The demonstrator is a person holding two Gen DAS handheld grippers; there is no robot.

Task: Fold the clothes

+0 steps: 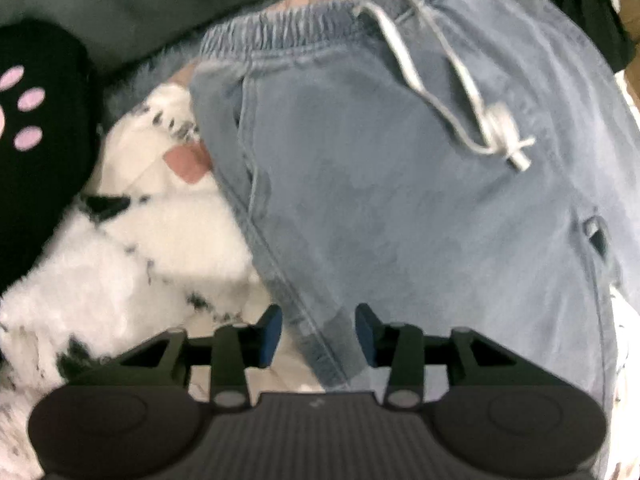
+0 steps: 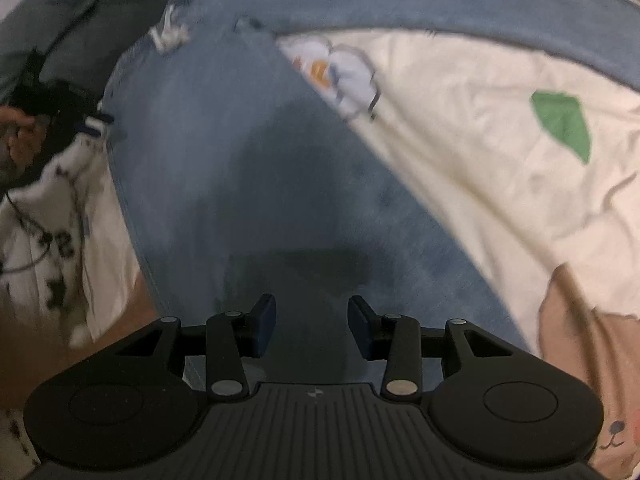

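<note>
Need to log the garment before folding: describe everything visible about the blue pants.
The blue pants look like faded, soft denim. They have a gathered elastic waistband, a pale knotted drawstring, a side pocket and stitched seams. They lie spread out, not yet folded, on a patterned cream sheet, beside white spotted fur.

The left tool (image 1: 319,334) pointed down over blue drawstring trousers (image 1: 400,184) — its blue-padded fingers (image 1: 270,334) stood apart, gripping nothing, with the trousers' side seam below the gap. The elastic waistband (image 1: 288,28) lay at the far end, its pale drawstring (image 1: 452,92) trailing across the front. Left of the trousers lay a white, black-flecked fluffy blanket (image 1: 120,256) and a black cushion with pink paw pads (image 1: 36,120).
</note>
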